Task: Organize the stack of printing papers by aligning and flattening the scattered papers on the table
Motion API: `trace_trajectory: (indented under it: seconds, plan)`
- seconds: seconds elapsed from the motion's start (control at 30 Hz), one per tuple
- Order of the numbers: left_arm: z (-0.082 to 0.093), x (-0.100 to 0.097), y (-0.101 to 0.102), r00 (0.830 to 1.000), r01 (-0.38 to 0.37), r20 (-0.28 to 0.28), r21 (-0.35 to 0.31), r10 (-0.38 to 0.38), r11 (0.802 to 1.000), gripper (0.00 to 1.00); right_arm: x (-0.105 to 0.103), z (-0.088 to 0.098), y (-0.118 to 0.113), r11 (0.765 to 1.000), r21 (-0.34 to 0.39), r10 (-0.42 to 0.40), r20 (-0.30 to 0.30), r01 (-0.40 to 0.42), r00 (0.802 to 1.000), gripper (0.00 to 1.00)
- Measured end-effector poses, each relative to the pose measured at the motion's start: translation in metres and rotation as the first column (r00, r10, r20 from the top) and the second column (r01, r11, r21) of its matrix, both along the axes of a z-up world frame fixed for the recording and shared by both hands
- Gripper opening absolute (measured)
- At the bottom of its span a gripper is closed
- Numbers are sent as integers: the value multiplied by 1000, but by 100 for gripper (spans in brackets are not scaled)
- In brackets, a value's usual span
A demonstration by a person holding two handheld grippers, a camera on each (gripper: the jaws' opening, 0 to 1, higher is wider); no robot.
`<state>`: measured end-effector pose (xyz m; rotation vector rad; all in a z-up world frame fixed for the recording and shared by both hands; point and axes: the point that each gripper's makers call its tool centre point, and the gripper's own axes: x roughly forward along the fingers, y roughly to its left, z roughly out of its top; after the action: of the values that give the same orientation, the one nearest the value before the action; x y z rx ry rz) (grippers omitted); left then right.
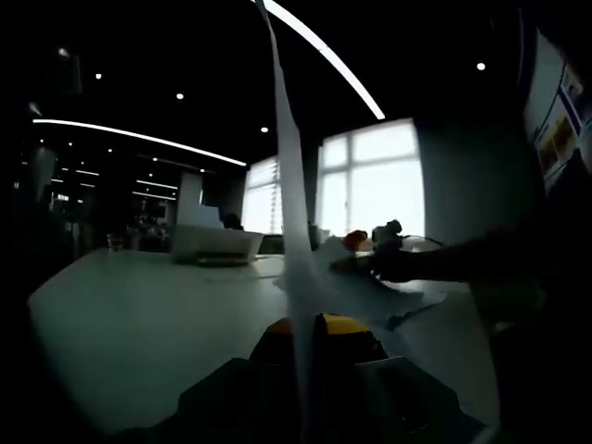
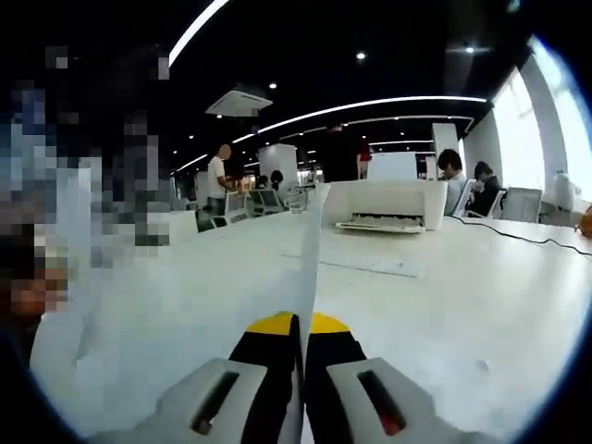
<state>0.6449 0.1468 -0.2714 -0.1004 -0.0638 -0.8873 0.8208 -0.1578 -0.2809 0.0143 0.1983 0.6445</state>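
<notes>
The sheet of paper (image 2: 310, 268) is thin, white and matt, seen edge-on. The worktop (image 2: 444, 305) is smooth and pale with a faint sheen. The right hand-held gripper (image 2: 301, 370) looks like hard plastic: matt grey jaws, black inner faces, a yellow part behind.

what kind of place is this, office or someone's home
Most likely an open-plan office. A white printer sits on a long white table, people work at desks with monitors behind it, and strip ceiling lights run overhead. Large windows line one wall.
</notes>
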Motion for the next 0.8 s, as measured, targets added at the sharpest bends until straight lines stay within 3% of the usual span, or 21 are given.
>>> trace_trajectory:
  seconds: [0.27,0.5,0.8]
  plan:
    - [1,-2,-1,1000,5,-2,-7,-5,1000,6,-23,55,7,1000,7,14,124,-15,992,0]
    - [1,-5,-4,999,32,-8,-12,-32,999,6,-47,93,14,999,4,38,211,-39,977,0]
    - [0,-7,-7,998,52,-21,-10,-52,999,6,-67,118,11,999,11,38,276,-43,960,0]
